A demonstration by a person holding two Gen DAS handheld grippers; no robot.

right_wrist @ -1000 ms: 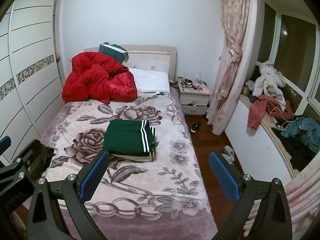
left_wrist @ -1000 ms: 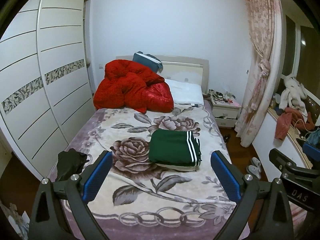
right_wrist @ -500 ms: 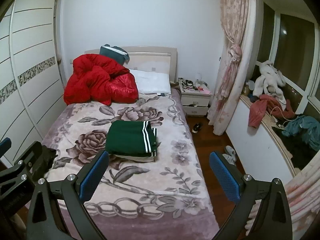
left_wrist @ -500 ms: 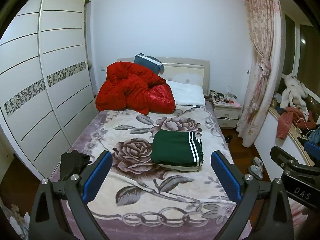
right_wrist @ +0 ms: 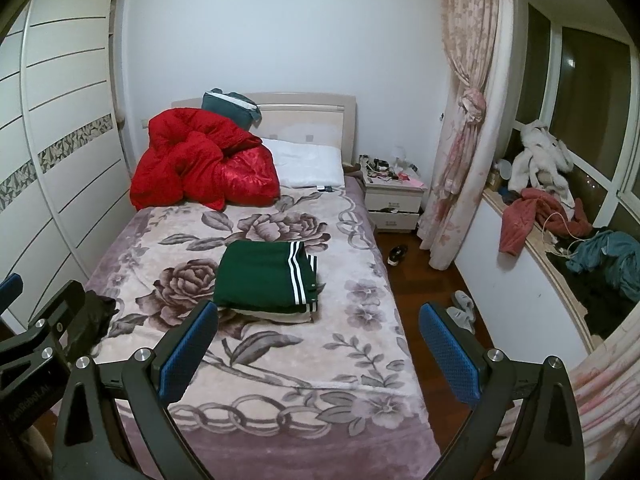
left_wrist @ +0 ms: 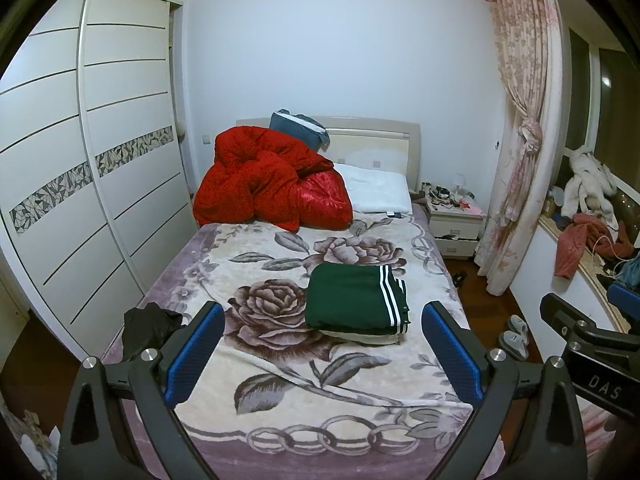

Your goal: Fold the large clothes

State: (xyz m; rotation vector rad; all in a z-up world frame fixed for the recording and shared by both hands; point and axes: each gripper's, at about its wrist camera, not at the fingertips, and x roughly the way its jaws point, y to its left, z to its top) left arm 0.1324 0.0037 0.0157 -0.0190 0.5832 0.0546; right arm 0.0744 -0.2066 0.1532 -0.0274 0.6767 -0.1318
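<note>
A folded dark green garment with white stripes [left_wrist: 354, 298] lies on a folded pale garment in the middle of the floral bed [left_wrist: 280, 380]; it also shows in the right wrist view [right_wrist: 266, 274]. A crumpled black garment [left_wrist: 146, 322] lies at the bed's left edge, also in the right wrist view [right_wrist: 94, 320]. My left gripper [left_wrist: 322, 350] is open and empty, held back above the foot of the bed. My right gripper [right_wrist: 318, 350] is open and empty beside it, to the right.
A red quilt [left_wrist: 268, 184] and a white pillow [left_wrist: 378, 190] lie at the headboard. A white wardrobe [left_wrist: 88, 168] stands left. A nightstand [right_wrist: 394, 198], a curtain [right_wrist: 460, 140] and a cluttered window ledge [right_wrist: 560, 232] stand right. Slippers [right_wrist: 462, 308] lie on the floor.
Both grippers have drawn back and risen a little; the bed and green garment look slightly farther away. Nothing on the bed has moved.
</note>
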